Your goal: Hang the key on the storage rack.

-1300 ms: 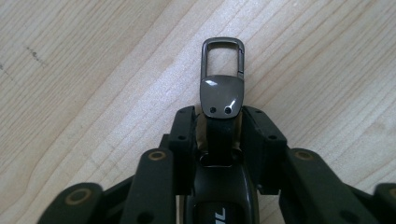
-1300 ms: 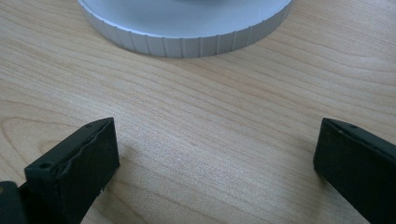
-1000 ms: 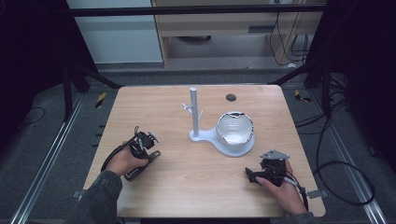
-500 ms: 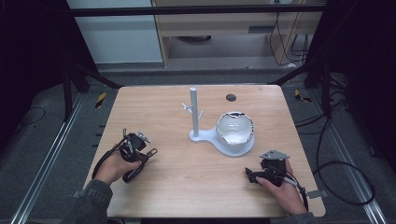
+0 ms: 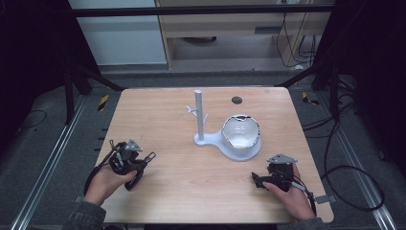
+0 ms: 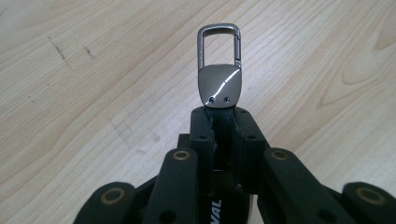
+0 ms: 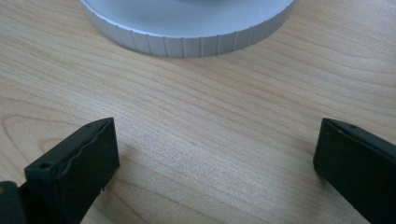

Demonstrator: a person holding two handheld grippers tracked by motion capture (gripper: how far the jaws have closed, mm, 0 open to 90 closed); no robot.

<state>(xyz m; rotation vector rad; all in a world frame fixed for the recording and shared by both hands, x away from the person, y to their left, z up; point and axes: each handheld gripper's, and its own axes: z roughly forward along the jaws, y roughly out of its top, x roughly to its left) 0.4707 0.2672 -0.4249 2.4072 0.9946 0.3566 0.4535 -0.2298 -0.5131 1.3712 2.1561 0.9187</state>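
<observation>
One empty bowl (image 5: 241,134) on stand (image 5: 203,140)

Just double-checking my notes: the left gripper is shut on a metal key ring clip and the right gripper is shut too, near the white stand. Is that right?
Not quite. The right gripper is open: the right gripper view shows its fingers wide apart over bare table, near the white stand. The left gripper is indeed shut on the metal key ring clip.

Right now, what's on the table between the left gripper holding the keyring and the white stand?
Nothing: in the high view the stretch of table from the left gripper, shut on the keyring, to the stand is bare wood.
</observation>
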